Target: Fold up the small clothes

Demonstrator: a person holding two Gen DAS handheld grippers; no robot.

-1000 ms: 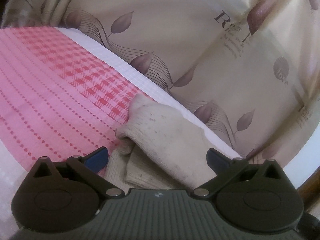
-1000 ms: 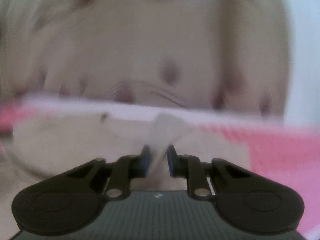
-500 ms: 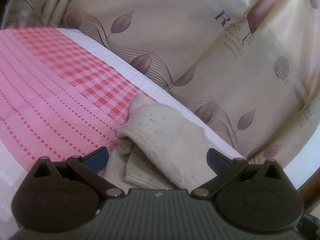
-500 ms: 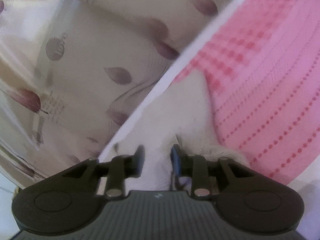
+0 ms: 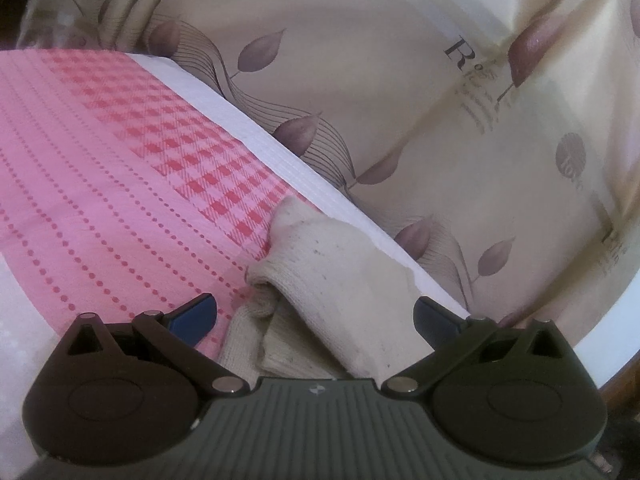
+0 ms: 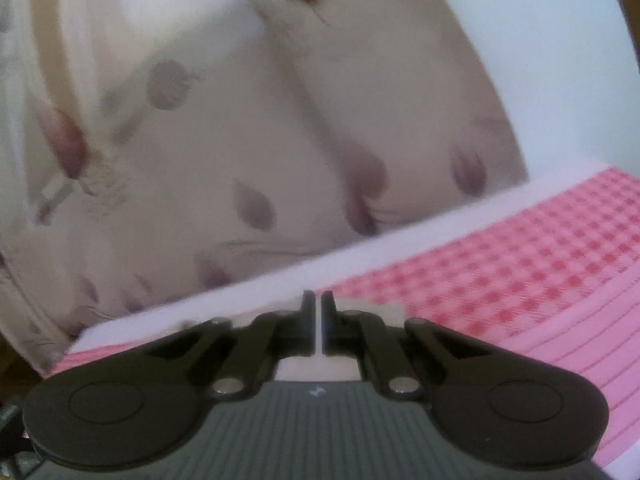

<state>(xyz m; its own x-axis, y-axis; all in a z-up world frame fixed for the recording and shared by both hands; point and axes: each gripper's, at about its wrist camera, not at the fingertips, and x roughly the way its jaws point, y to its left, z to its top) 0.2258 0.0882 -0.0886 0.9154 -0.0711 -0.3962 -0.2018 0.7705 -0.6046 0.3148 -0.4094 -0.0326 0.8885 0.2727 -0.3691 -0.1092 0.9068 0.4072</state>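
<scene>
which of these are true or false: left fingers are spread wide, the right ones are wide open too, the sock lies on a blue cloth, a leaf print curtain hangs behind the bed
1. The left gripper has its fingers spread wide. True.
2. The right gripper is wide open too. False: its fingers are nearly together, with only a thin slit between them.
3. The cream sock lies on a blue cloth. False: it lies on a pink checked cloth.
4. A leaf print curtain hangs behind the bed. True.

We identify a home setting: a pink checked cloth lies ahead of the fingers, with a leaf-print curtain hanging beyond it.
</scene>
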